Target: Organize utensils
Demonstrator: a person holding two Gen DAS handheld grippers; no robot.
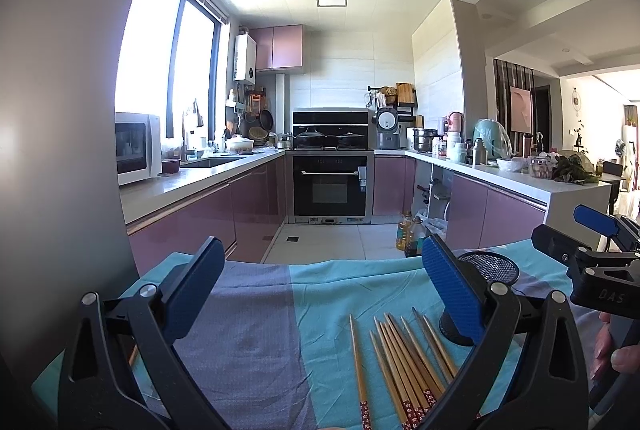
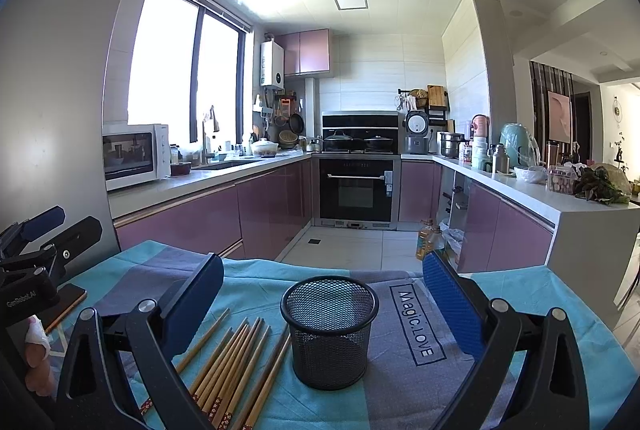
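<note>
Roughly ten wooden chopsticks with red flowered ends lie loose on the turquoise-and-grey cloth, just left of one upright black wire-mesh cup. Left gripper and right gripper both gape wide, holding nothing. Purple kitchen cabinets stand beyond.

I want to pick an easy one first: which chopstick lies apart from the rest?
The leftmost chopstick, in the left wrist view. A strip of bare cloth separates it from the bundle, whose sticks touch or overlap.
</note>
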